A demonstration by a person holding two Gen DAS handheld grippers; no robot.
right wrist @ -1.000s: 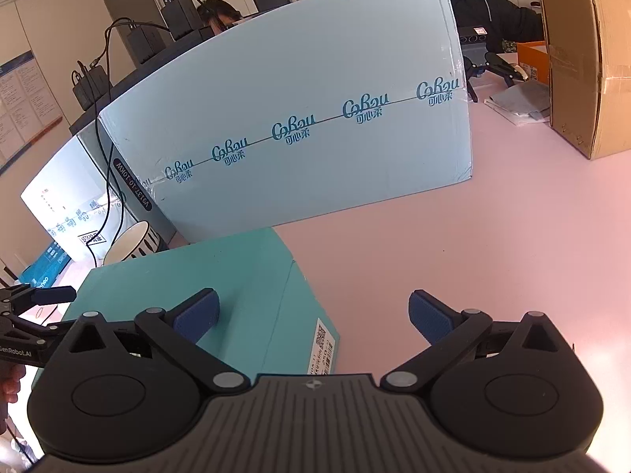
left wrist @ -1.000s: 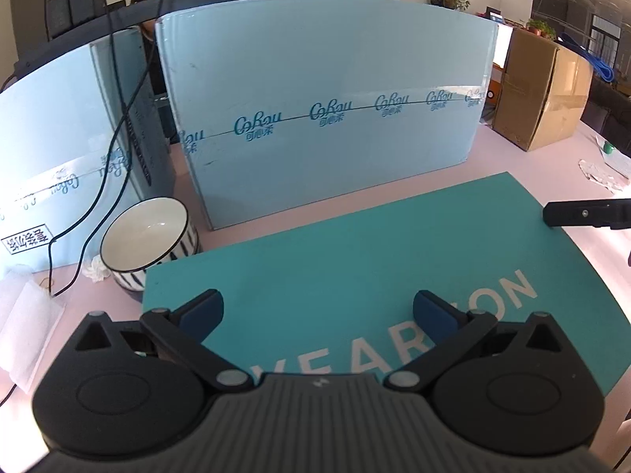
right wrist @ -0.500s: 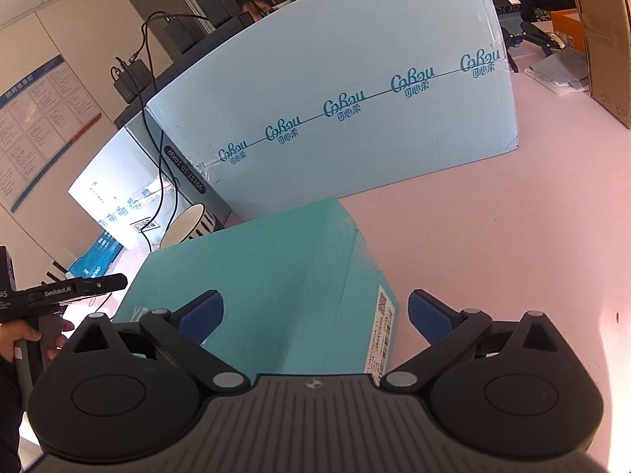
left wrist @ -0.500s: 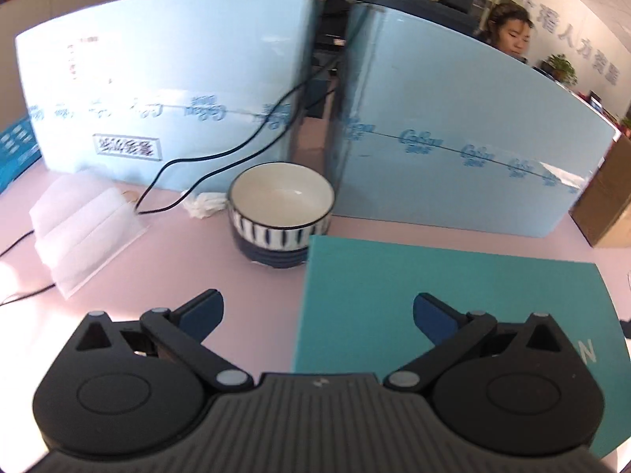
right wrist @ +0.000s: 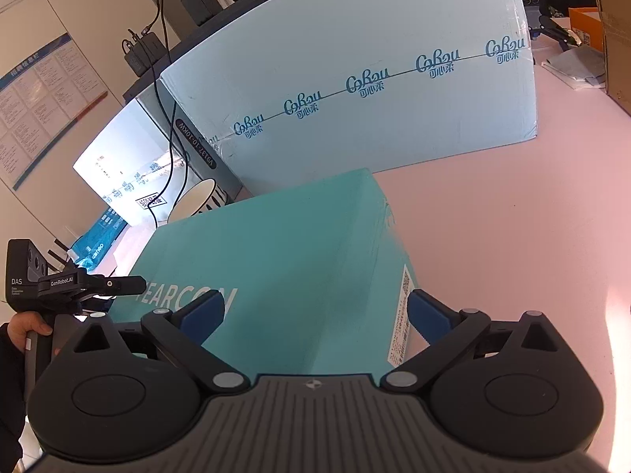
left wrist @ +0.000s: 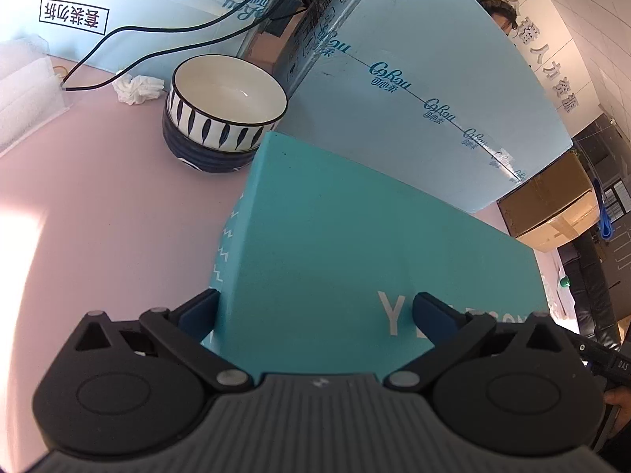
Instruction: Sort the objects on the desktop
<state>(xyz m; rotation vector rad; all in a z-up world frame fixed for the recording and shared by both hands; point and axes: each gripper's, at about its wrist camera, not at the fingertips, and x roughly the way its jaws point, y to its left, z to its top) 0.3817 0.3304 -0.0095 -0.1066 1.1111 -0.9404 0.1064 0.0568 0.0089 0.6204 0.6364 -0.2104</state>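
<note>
Two hand-held grippers are at work, both spread wide and grasping nothing: the left hand-held gripper (left wrist: 315, 311) straddles the left near corner of the teal box (left wrist: 355, 244), one finger beside its patterned side and the other over its lid, while the right hand-held gripper (right wrist: 315, 311) straddles the right near corner of the same box, one finger over the lid and the other beside the labelled end. Largest on the pink counter (right wrist: 512, 236) are two pale blue cartons (right wrist: 374, 90) printed with repeated logos, standing upright behind everything. One brown cardboard box (left wrist: 552, 209) sits at the far right. That single teal box lies flat at the centre of the counter, lid closed. One striped bowl (left wrist: 224, 114) stands just beyond its far left corner, empty inside. One crumpled tissue (left wrist: 138, 86) lies near the bowl's left.
</note>
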